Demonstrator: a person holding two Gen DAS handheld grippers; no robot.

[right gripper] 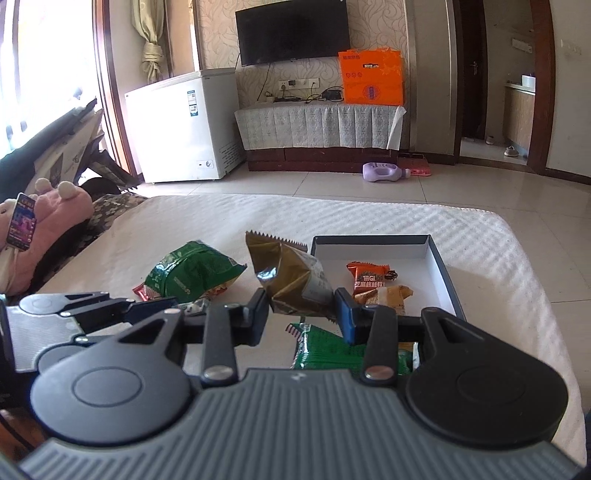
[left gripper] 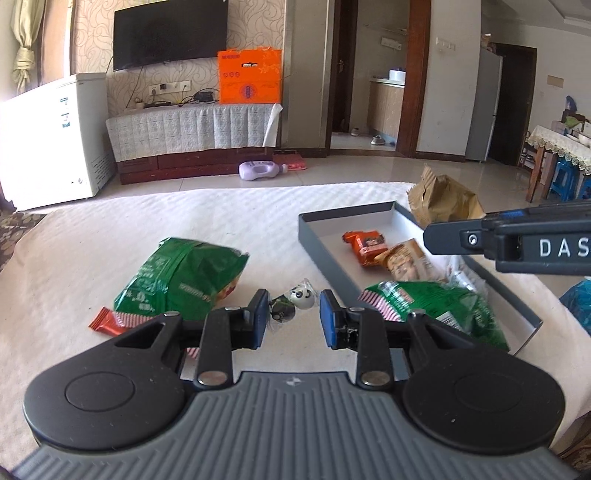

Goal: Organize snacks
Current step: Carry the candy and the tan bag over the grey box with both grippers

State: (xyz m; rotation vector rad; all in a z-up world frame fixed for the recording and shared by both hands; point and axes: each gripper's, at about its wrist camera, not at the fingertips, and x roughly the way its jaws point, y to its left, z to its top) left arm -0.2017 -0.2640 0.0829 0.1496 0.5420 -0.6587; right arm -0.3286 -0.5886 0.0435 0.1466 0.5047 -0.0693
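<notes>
White cover: a ribbed white cloth lies over the desk (left gripper: 221, 221), and the snacks sit on it.
Grey tray: a shallow grey tray (right gripper: 441, 266) with a white floor stands on the right part of the desk.
Inside the tray: an orange packet (right gripper: 367, 278) and a tan packet (right gripper: 388, 295) lie side by side near the middle.
Tray's near edge: a green bag (left gripper: 436, 306) lies half over the near rim.
Left hand-held gripper: the left hand-held gripper (left gripper: 291, 319) is released, with its blue pads apart, low over the desk.
Between its fingers: a small panda sweet (left gripper: 303, 297) and a dark wrapper (left gripper: 282, 312) lie on the cloth; whether a pad touches them cannot be told.
Left of it: a second green bag (left gripper: 181, 277) lies on the cloth with a red packet (left gripper: 105, 323) at its near corner.
Right hand-held gripper: the right hand-held gripper (right gripper: 302, 314) is clenched on a gold bag (right gripper: 291, 284), held upright and clear of the cloth, beside the tray's left wall.
Background: a black television (right gripper: 291, 31) hangs above an orange box (right gripper: 371, 77).
</notes>
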